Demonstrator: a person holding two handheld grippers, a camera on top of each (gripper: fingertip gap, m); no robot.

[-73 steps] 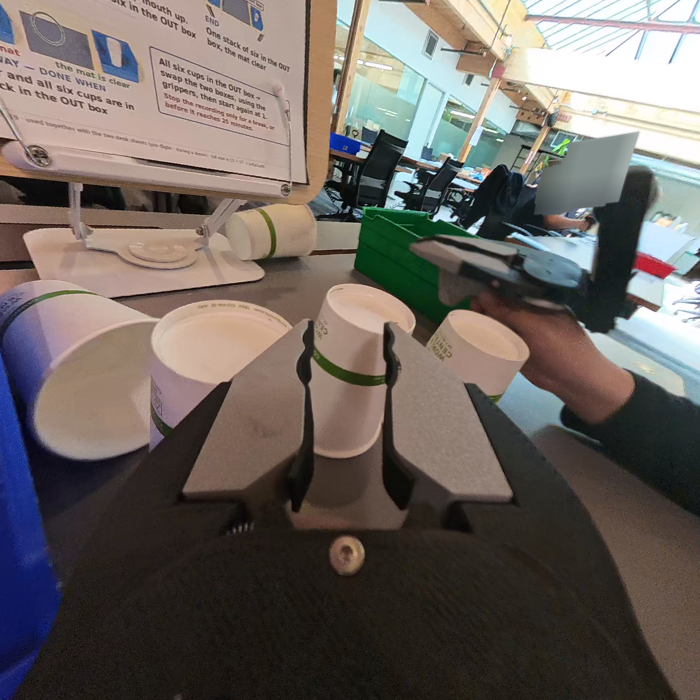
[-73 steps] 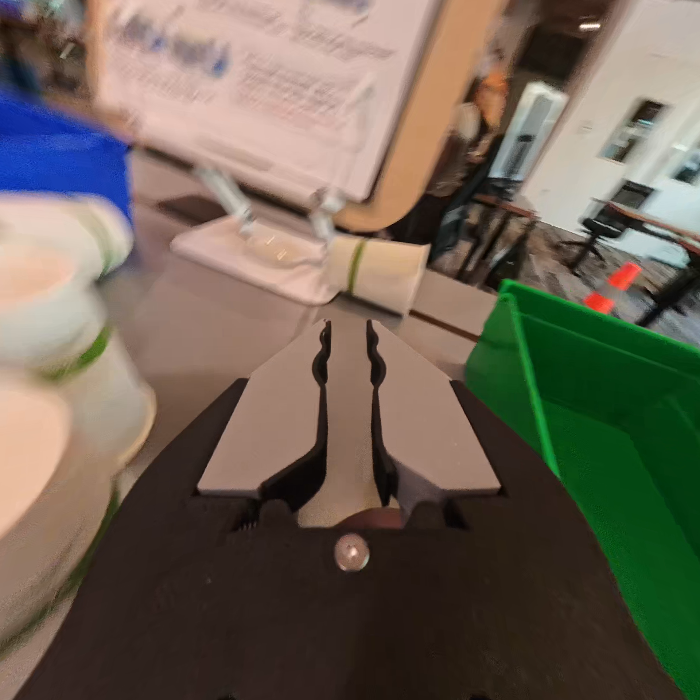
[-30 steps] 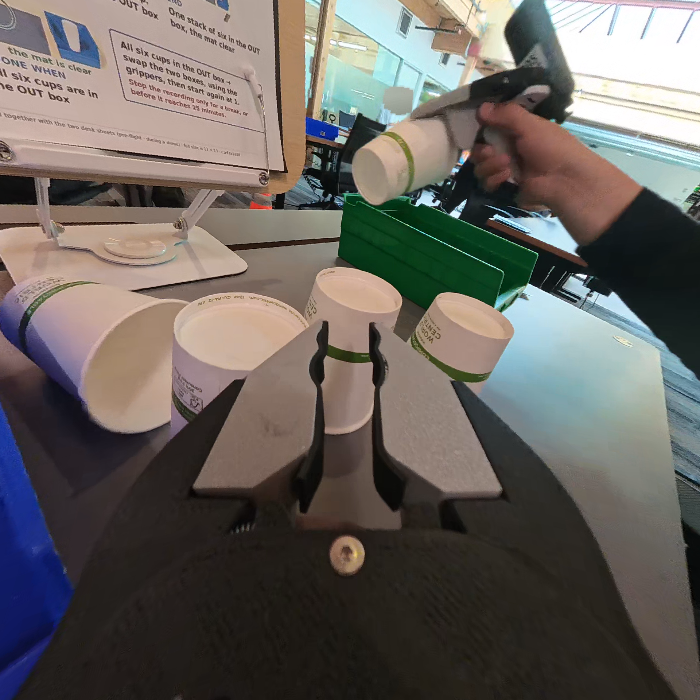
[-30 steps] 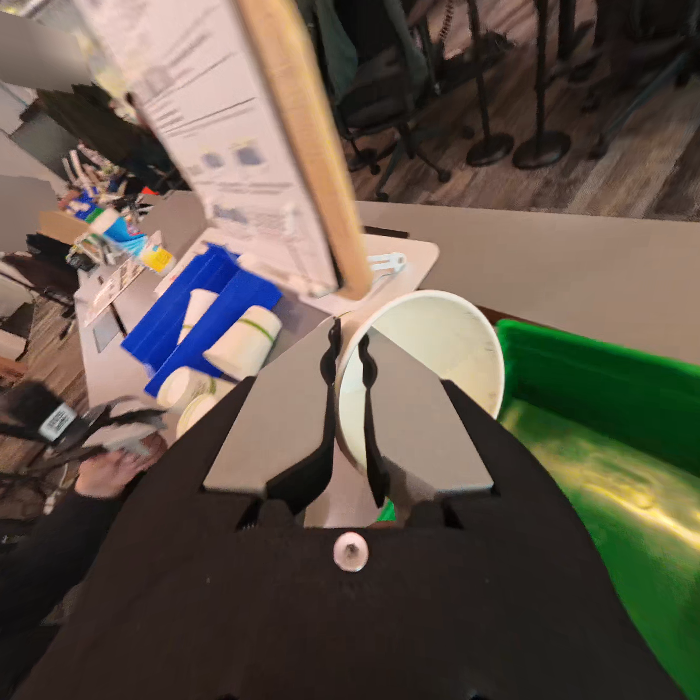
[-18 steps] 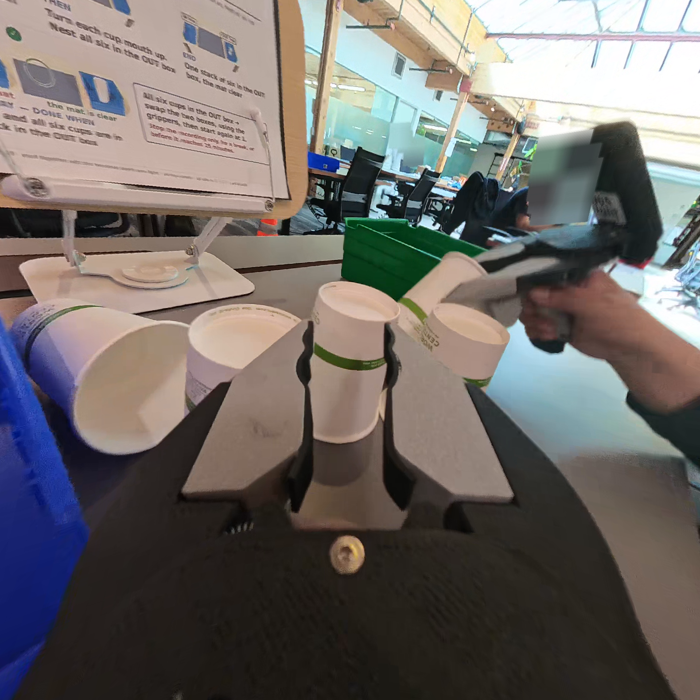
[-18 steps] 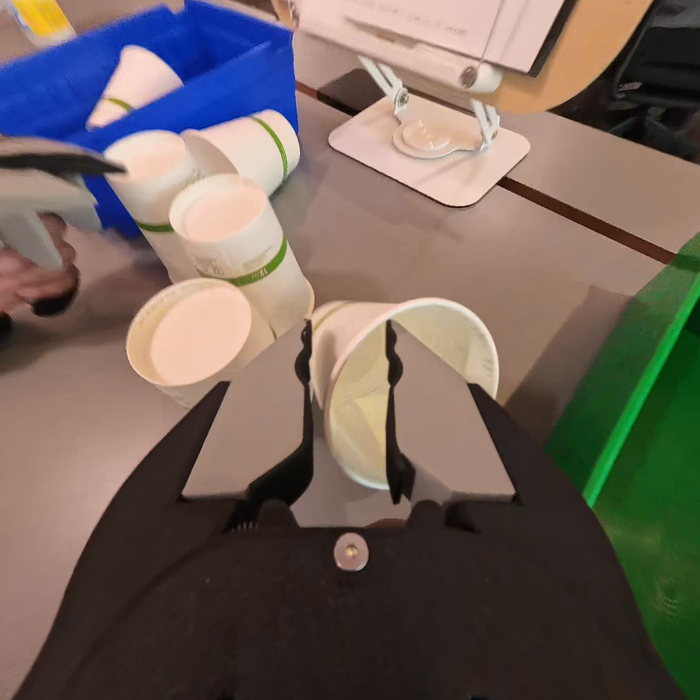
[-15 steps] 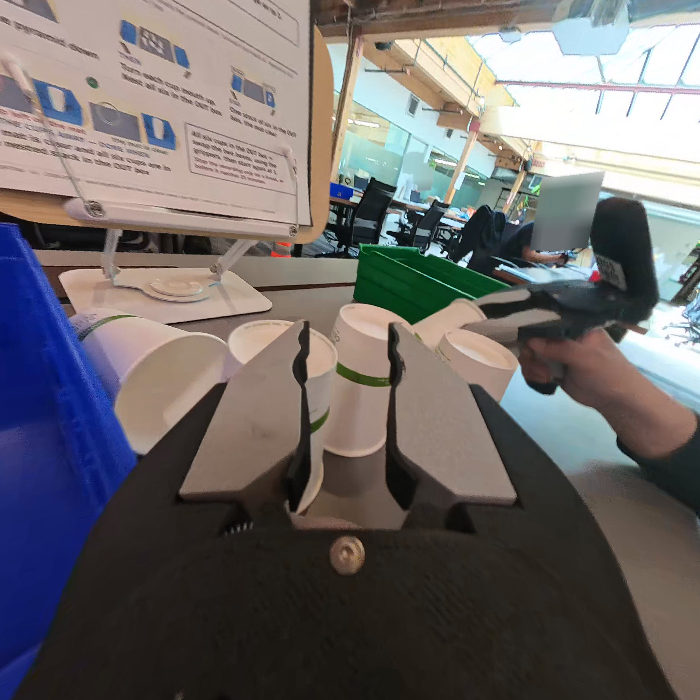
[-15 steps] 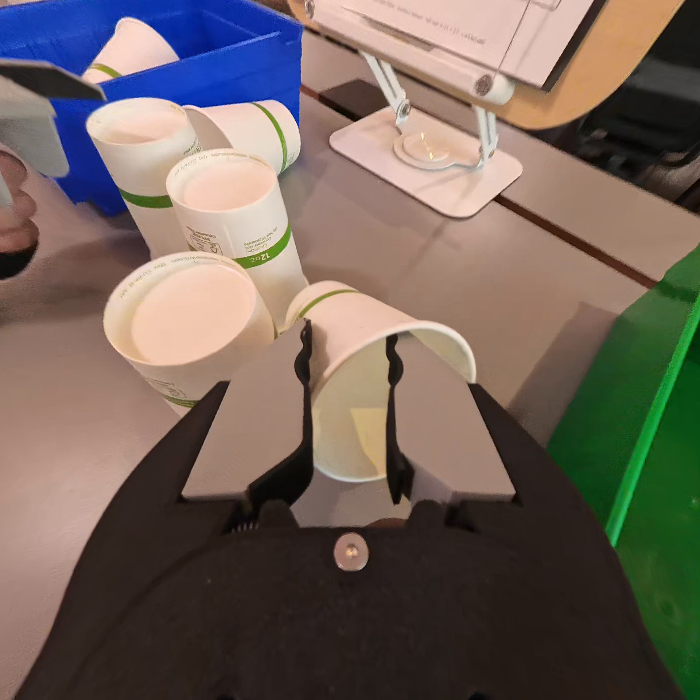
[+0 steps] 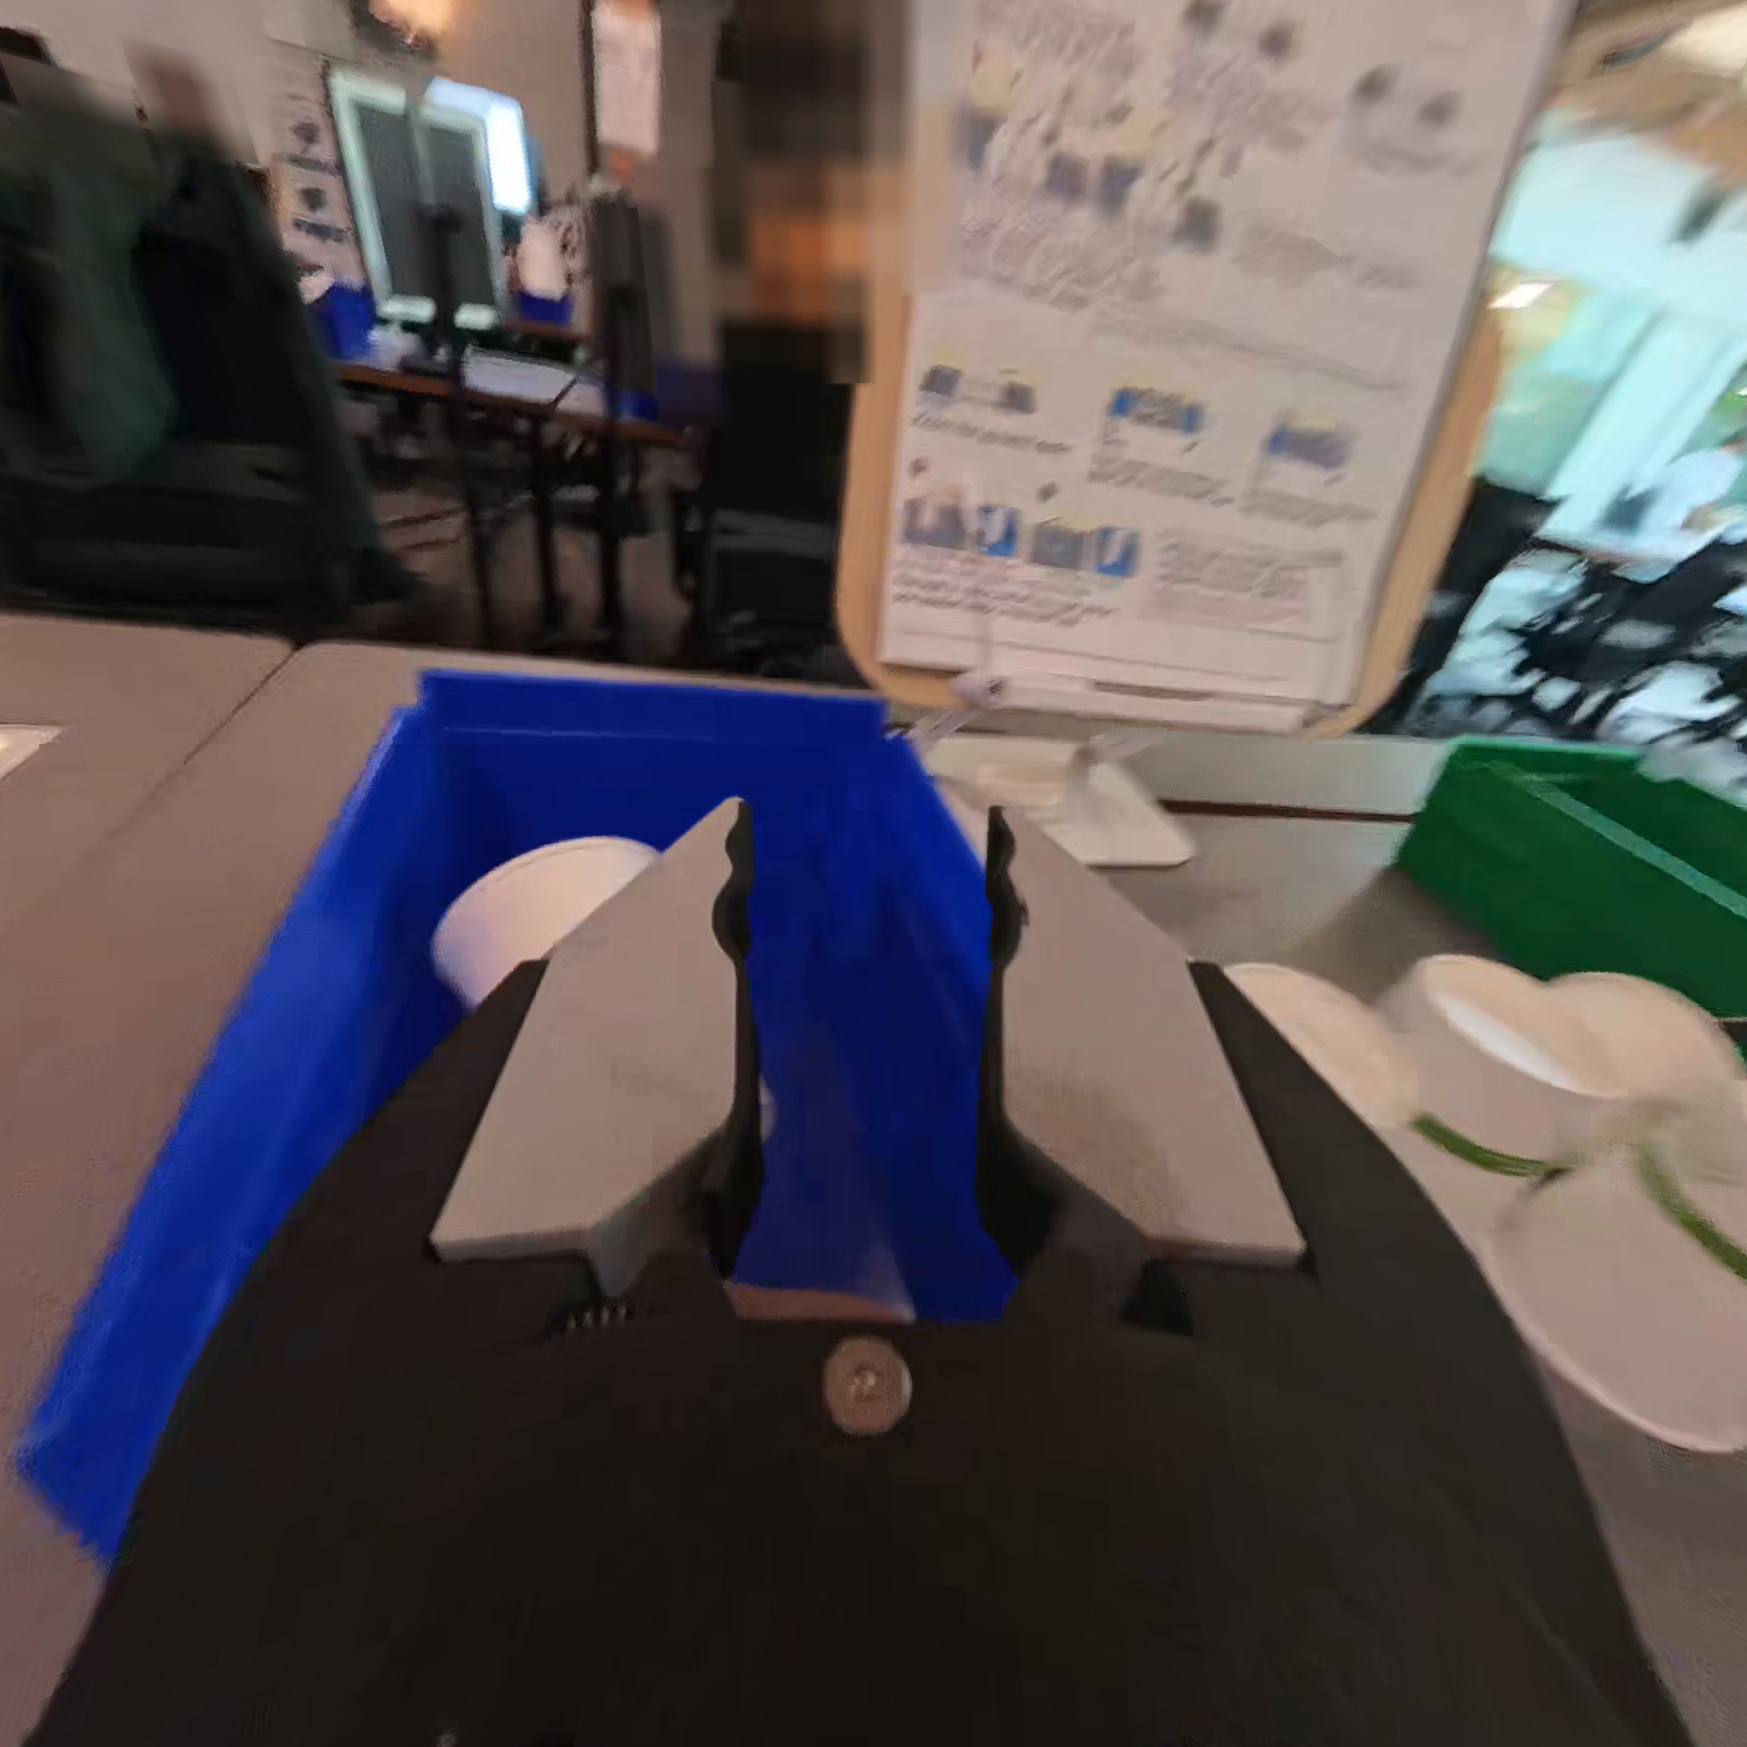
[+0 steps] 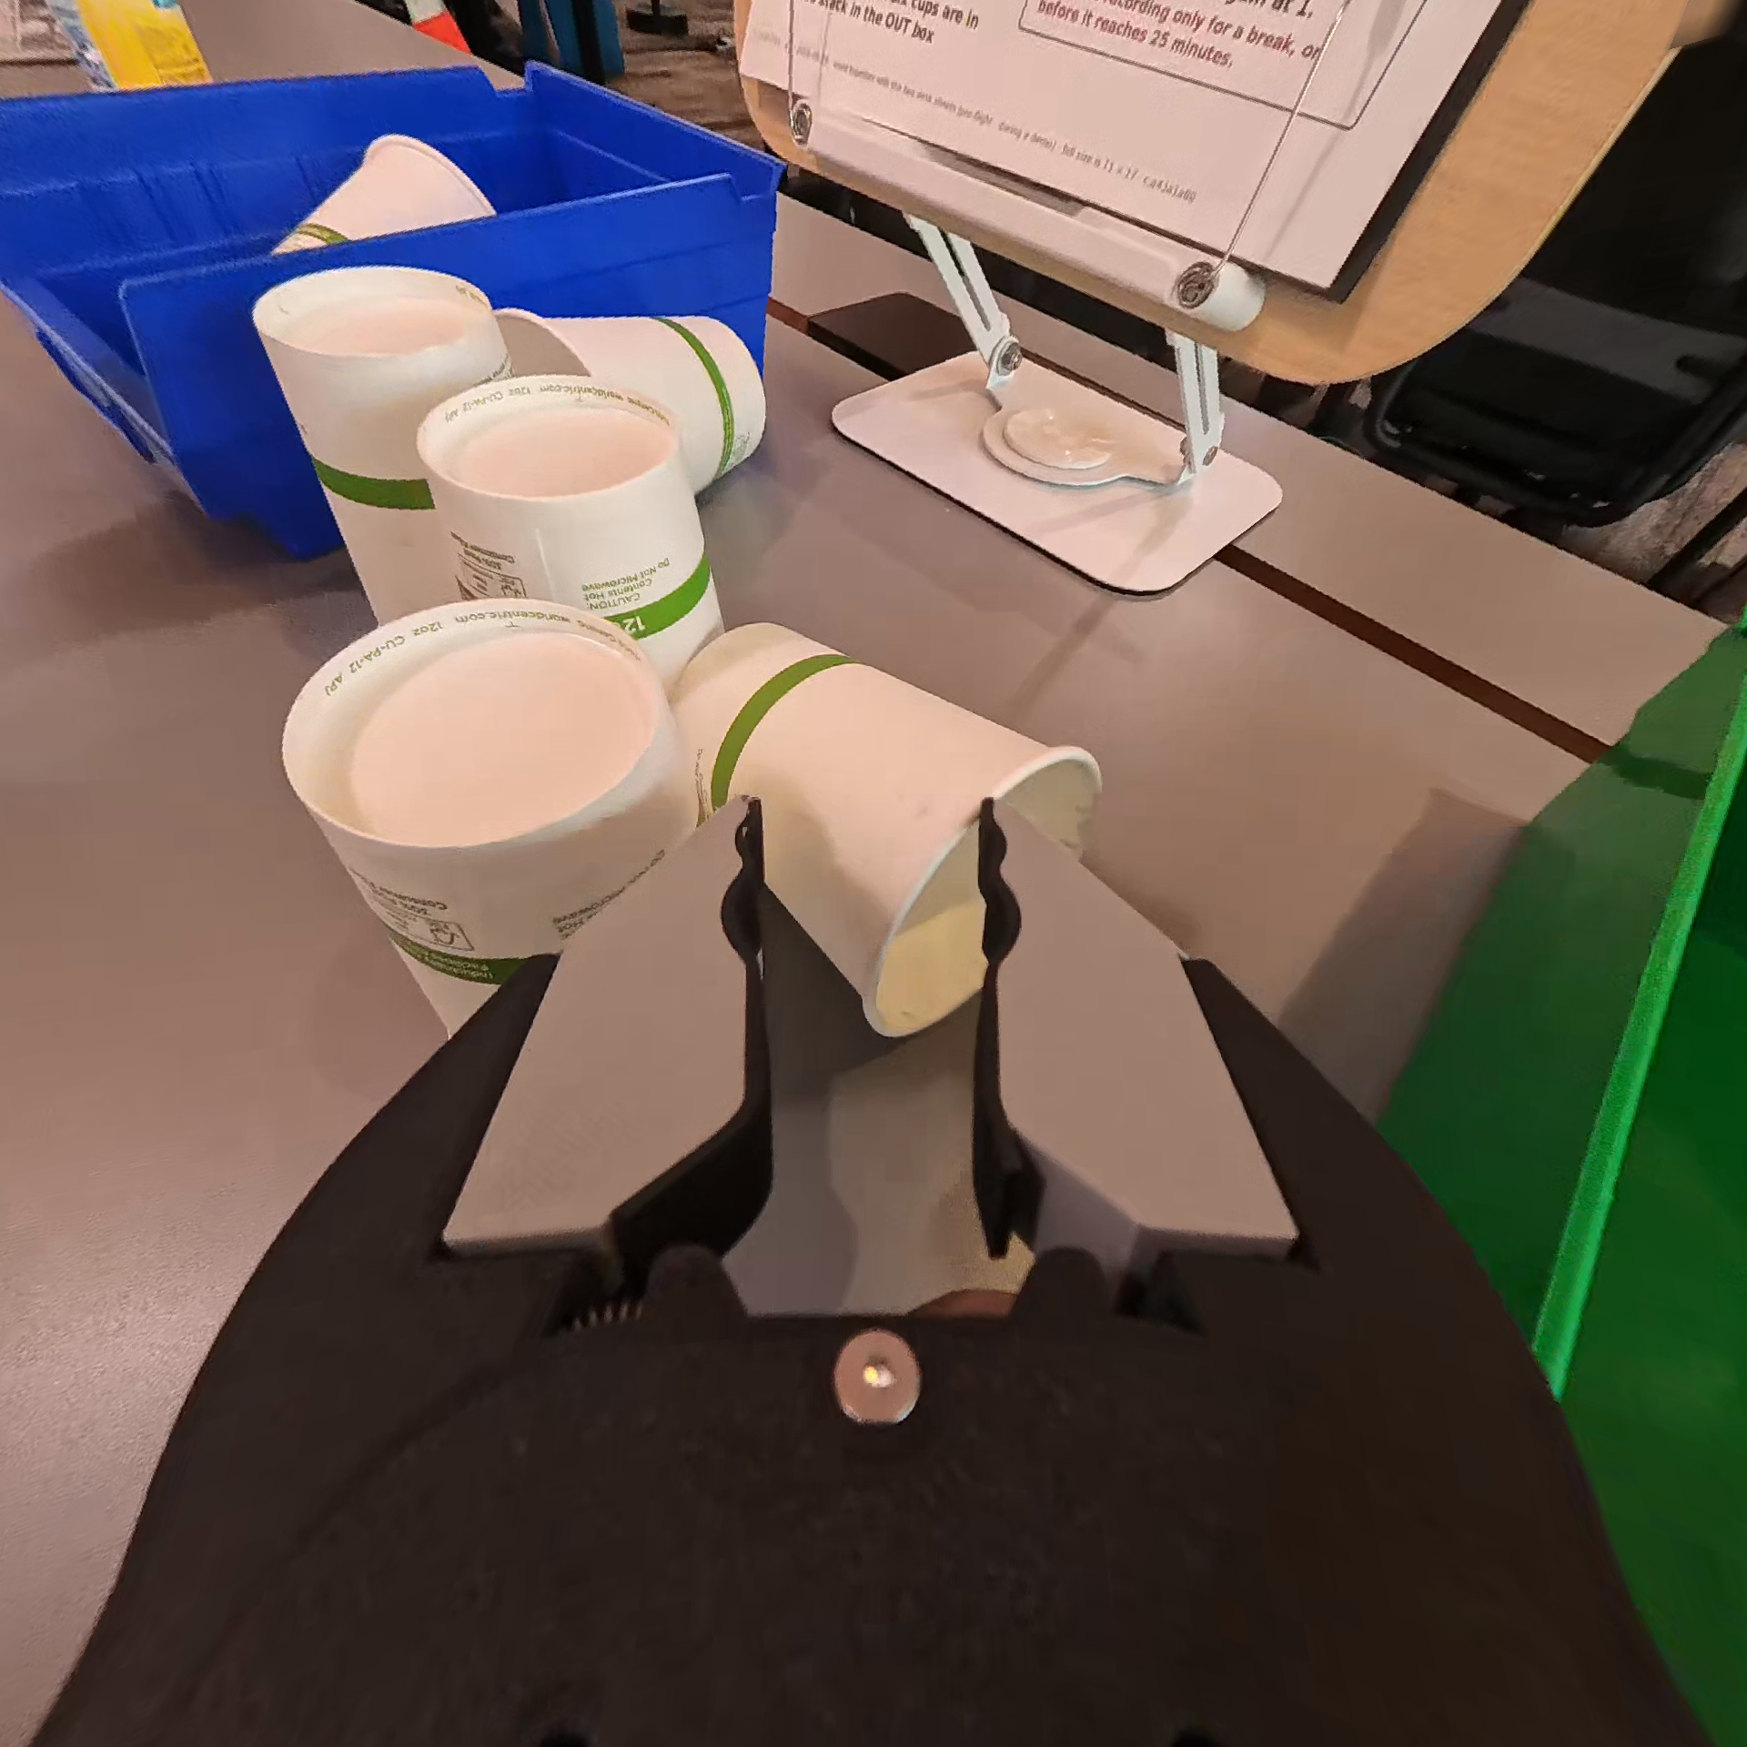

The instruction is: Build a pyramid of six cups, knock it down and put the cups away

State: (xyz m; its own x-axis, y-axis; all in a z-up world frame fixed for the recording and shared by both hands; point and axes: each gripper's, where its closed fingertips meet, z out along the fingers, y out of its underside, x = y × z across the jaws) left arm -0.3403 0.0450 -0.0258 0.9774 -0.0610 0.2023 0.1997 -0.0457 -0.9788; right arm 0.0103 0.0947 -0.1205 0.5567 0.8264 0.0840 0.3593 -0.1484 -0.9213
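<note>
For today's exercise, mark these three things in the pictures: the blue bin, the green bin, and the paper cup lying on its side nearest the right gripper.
blue bin (image 10: pixel 454 284): right wrist view, front wall.
green bin (image 10: pixel 1645 945): right wrist view, near rim.
cup lying on its side (image 10: pixel 851 756): right wrist view, outer wall beside the green band.

1. A grey table (image 10: pixel 1087 681) fills the foreground; a dark seam (image 10: pixel 1418 643) runs across its far part.
2. A white stand (image 10: pixel 1059 473) sits on the table and carries a wooden board (image 10: pixel 1475 284) with printed sheets (image 9: pixel 1163 378) clipped to it.
3. Behind the table, in the blurred left wrist view, another desk (image 9: pixel 529 397) bears lit monitors (image 9: pixel 425 198).
4. Dark office chairs (image 9: pixel 775 529) stand beyond it.
5. Bright daylight comes through glazing (image 9: pixel 1626 378) at the far right.
6. A dark chair (image 10: pixel 1607 406) stands behind the board.
</note>
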